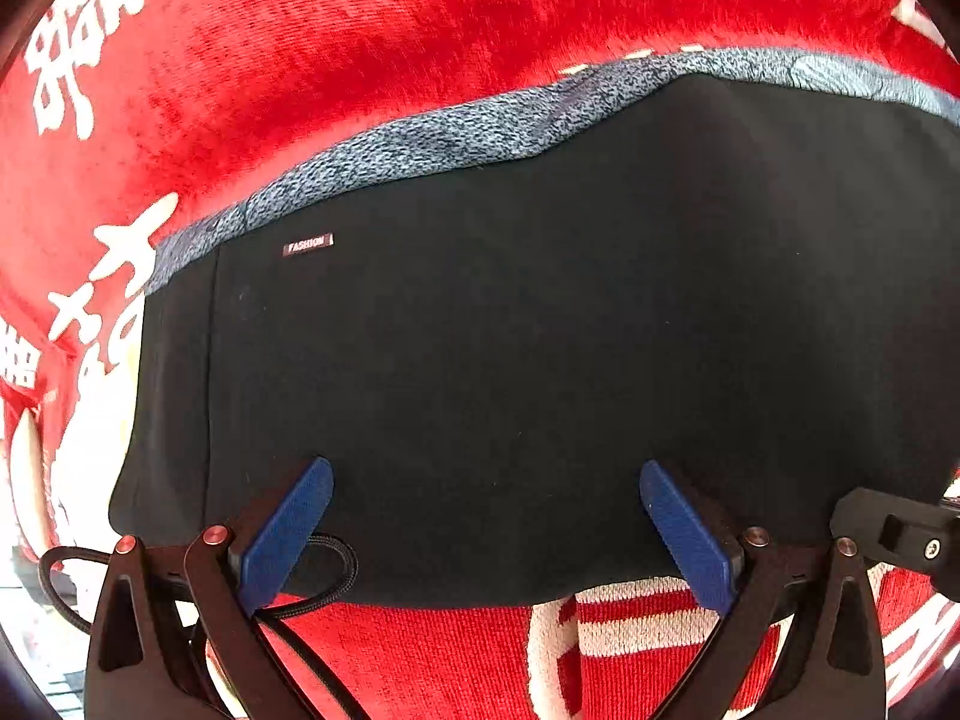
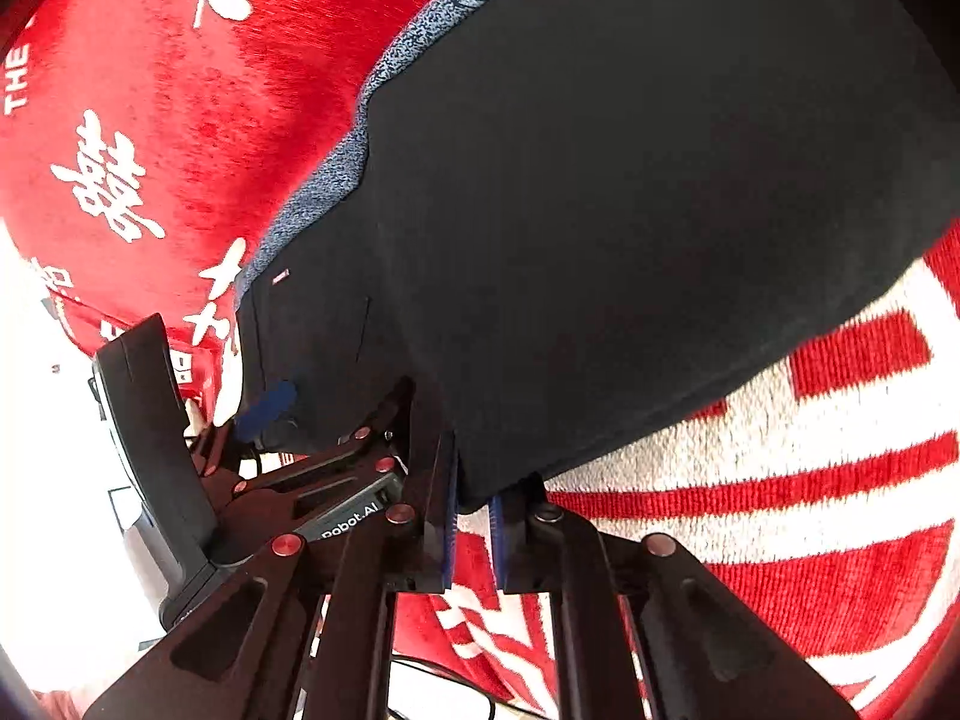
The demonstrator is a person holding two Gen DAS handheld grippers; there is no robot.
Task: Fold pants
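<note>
Black pants [image 1: 510, 360] lie folded on a red blanket, with a grey-blue fleece lining [image 1: 420, 138] showing along the far edge and a small "FASHION" label [image 1: 308, 245] near the left. My left gripper [image 1: 486, 480] is open, its blue pads spread over the near edge of the pants. My right gripper [image 2: 473, 498] is shut on the near edge of the black pants [image 2: 600, 210]. The left gripper [image 2: 264, 402] shows in the right wrist view, to the left.
A red plush blanket [image 1: 360, 48] with white characters and stripes covers the surface under the pants; it also shows in the right wrist view [image 2: 150, 90]. A black cable [image 1: 324, 588] loops by the left gripper. The blanket's left edge drops to a white floor [image 2: 60, 510].
</note>
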